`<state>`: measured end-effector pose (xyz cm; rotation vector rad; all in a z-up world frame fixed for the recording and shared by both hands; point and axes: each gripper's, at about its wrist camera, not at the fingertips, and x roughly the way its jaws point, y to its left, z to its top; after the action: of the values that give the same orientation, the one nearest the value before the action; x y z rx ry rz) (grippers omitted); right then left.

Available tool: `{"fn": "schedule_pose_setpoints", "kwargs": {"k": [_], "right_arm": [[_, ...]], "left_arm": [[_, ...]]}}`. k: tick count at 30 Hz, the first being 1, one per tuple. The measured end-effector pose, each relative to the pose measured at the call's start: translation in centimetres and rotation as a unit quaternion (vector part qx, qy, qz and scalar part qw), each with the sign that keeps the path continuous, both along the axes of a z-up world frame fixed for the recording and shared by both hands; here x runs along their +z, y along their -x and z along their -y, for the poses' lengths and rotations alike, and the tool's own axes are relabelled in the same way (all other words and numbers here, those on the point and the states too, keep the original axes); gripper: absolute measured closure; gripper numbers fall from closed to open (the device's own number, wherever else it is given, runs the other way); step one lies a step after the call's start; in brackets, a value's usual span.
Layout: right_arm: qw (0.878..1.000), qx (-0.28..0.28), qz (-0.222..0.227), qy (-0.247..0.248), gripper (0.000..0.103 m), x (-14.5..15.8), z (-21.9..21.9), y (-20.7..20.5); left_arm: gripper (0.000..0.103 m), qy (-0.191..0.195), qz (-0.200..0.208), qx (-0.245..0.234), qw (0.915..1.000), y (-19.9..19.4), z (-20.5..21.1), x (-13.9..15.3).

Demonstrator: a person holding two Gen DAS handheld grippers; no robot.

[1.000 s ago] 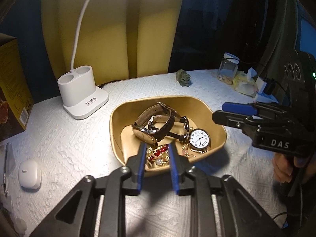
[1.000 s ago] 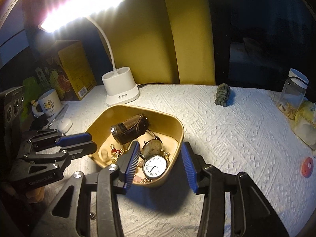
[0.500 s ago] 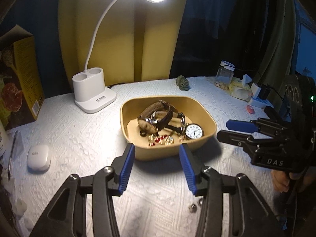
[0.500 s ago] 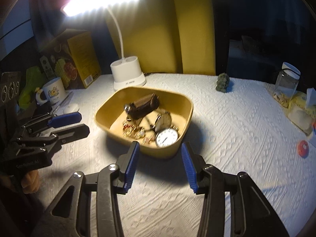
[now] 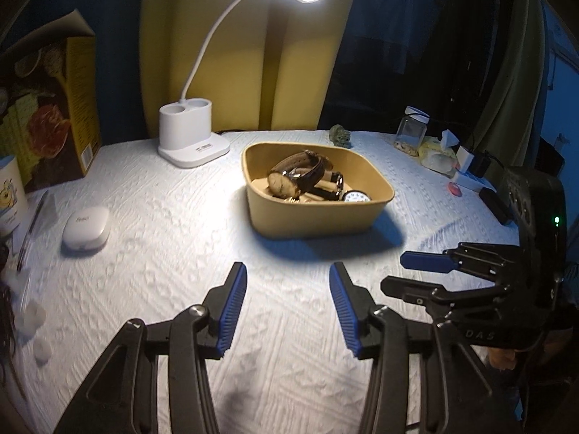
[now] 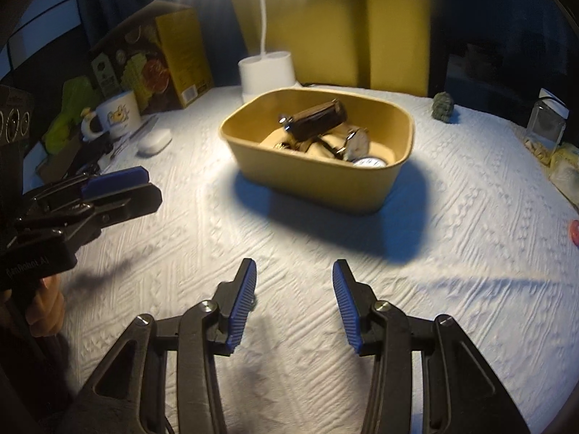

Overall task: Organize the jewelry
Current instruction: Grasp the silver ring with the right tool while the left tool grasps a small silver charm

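A tan tray (image 5: 318, 213) stands mid-table on the white cloth; it also shows in the right wrist view (image 6: 325, 184). Inside lie a brown-strap watch (image 5: 300, 173), a white-faced pocket watch (image 5: 356, 197) and small gold pieces, partly hidden by the wall. My left gripper (image 5: 287, 303) is open and empty, low over the cloth, well short of the tray. My right gripper (image 6: 293, 300) is open and empty, also short of the tray. Each shows in the other's view: the right gripper (image 5: 427, 271) and the left gripper (image 6: 119, 188).
A white desk lamp base (image 5: 191, 137) stands behind the tray. A yellow box (image 5: 50, 108), a mug (image 6: 115, 115) and a white earbud case (image 5: 87, 229) are at the left. A small figurine (image 5: 340, 135), a glass jar (image 5: 410, 133) and tissues are at the back right.
Both grippers have pulled back and lowered away from the tray. The left gripper's jaws opened wide after being nearly closed over the red-and-gold piece.
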<state>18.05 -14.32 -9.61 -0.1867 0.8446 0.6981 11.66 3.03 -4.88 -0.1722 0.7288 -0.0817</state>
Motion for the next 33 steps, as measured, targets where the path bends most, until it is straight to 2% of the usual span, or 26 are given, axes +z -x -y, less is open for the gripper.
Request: {"fn": "schedule_pose_setpoints", "kwargs": {"k": [5, 10, 12, 15, 25, 33], "right_arm": [[1.000, 0.018, -0.004, 0.016, 0.063, -1.1, -1.3, 1.2], [0.999, 0.025, 0.013, 0.040, 0.076, -1.7, -2.3, 2.0], [0.998, 0.025, 0.018, 0.045, 0.087, -1.7, -2.4, 2.1], [0.998, 0.028, 0.022, 0.049, 0.091, -1.7, -2.6, 2.1], [0.999, 0.021, 0.020, 0.035, 0.091, -1.1, -1.7, 1.6], [1.000, 0.000, 0.018, 0.016, 0.091, -0.6, 0.9, 0.6]], "left_arm": [[0.056, 0.007, -0.004, 0.010, 0.9999, 1.2, -0.7, -0.9], [0.056, 0.012, -0.011, 0.016, 0.9997, 2.0, -1.2, -1.7], [0.056, 0.016, -0.011, 0.017, 0.9997, 2.2, -1.3, -1.8], [0.056, 0.017, -0.010, 0.018, 0.9996, 2.3, -1.5, -1.9], [0.056, 0.013, -0.020, 0.010, 0.9997, 1.9, -0.9, -2.1], [0.056, 0.002, -0.036, -0.010, 0.9993, 0.7, 1.6, -2.5]]}}
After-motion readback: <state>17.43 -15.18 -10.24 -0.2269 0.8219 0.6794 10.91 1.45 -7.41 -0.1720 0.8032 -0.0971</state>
